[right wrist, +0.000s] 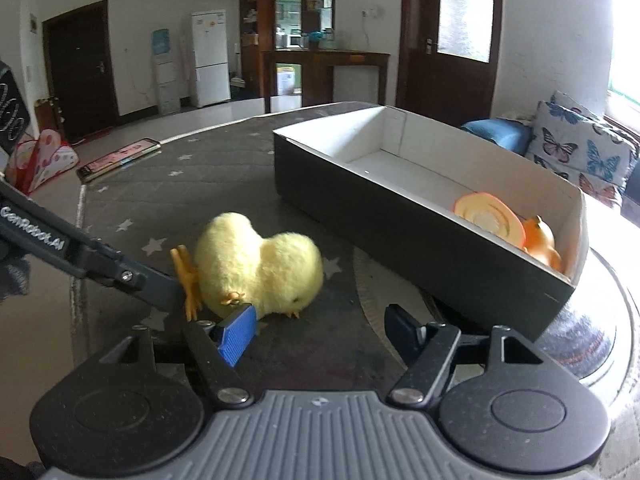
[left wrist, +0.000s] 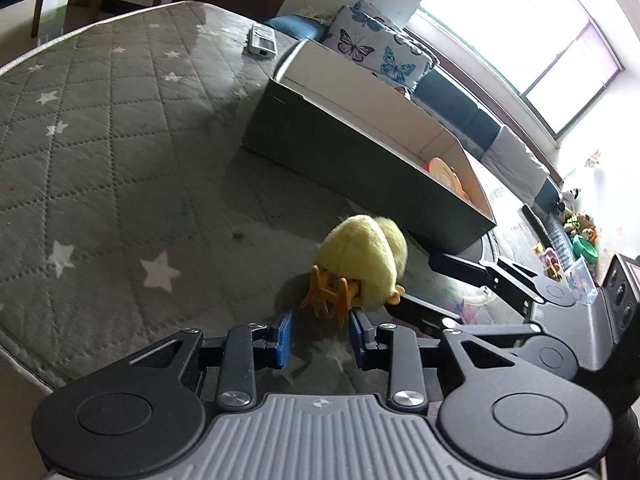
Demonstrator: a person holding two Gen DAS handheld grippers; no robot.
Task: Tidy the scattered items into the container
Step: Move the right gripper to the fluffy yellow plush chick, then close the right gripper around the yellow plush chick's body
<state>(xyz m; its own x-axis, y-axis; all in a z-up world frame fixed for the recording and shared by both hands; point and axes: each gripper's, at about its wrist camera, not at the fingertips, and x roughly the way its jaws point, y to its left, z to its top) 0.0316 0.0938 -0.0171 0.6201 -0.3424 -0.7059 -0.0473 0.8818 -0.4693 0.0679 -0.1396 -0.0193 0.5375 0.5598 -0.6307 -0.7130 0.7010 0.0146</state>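
Observation:
A yellow plush chick (left wrist: 366,264) with orange feet lies on the grey star-patterned mat, just short of the box; it also shows in the right wrist view (right wrist: 260,266). My left gripper (left wrist: 320,334) is open, its blue pads at either side of the chick's feet, not closed on them. My right gripper (right wrist: 320,328) is open and empty, its left pad touching the chick's underside. The container is a dark box with a white inside (left wrist: 360,152), also in the right wrist view (right wrist: 400,220); it holds orange toys (right wrist: 504,224).
A remote control (left wrist: 262,40) lies on the mat behind the box. A phone (right wrist: 118,159) lies at the mat's far left edge. Butterfly cushions (left wrist: 380,48) and a sofa stand beyond the table. The mat's edge (left wrist: 24,356) runs near the left.

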